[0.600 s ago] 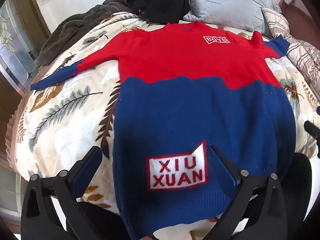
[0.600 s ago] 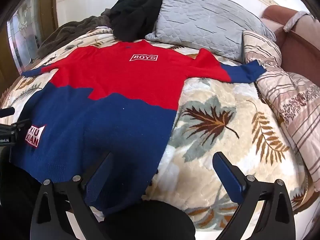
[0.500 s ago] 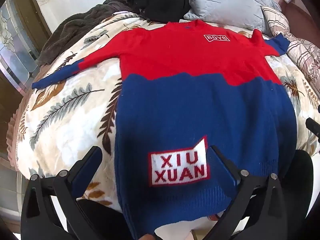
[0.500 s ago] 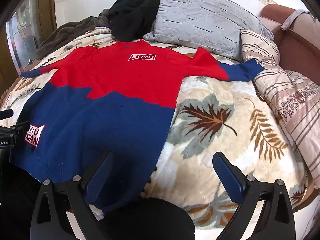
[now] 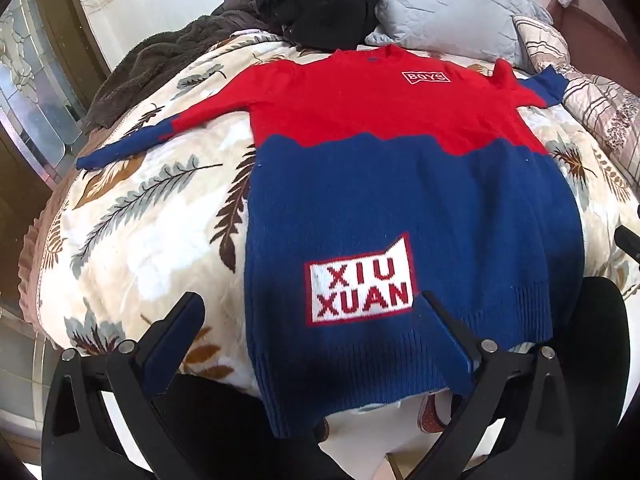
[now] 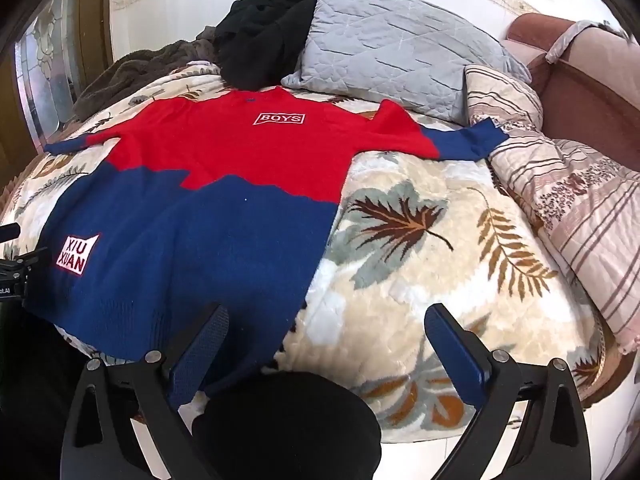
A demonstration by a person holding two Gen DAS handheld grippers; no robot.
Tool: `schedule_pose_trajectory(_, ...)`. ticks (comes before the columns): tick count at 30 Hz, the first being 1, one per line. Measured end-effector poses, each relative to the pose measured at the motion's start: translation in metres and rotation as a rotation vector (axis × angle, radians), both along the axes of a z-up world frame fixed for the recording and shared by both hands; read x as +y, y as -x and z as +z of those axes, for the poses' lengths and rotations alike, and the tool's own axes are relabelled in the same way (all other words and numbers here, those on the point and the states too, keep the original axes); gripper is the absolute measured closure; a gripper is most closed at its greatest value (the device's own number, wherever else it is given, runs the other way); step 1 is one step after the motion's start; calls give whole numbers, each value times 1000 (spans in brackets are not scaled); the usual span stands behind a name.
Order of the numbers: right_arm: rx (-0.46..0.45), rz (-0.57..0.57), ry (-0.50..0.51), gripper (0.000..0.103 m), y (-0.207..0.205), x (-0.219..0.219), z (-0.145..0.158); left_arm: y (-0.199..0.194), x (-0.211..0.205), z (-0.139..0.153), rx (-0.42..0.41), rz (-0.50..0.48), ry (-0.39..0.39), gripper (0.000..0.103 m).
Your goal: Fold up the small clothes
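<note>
A: Nearest the lens, the left gripper (image 5: 308, 320) and right gripper (image 6: 324, 332) both gape wide, holding nothing.

B: And the sweater (image 5: 400, 200)?

A: Spread flat mid-frame on the leaf-print blanket (image 6: 420, 248), hem at bottom, collar toward the grey pillow (image 6: 392, 40) at top.

B: Changed since earlier?

A: Barely: the view slid slightly closer. Folding hasn't begun.

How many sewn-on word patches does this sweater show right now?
2. The "BOYS" patch sits on the red chest near the collar; the "XIU XUAN" patch sits on the blue lower part of the sweater, near the hem. The underside is hidden.
</note>
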State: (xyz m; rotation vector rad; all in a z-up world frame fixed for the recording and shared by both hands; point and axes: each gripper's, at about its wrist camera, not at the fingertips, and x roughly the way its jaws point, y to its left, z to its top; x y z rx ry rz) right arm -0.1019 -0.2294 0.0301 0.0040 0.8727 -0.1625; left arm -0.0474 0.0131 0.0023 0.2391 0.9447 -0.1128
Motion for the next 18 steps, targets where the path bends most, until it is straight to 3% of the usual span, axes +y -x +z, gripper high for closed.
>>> schedule_pose_trajectory(18,-37,-27,-7,4,14,1,7,16,7,2,4,-19,26,0)
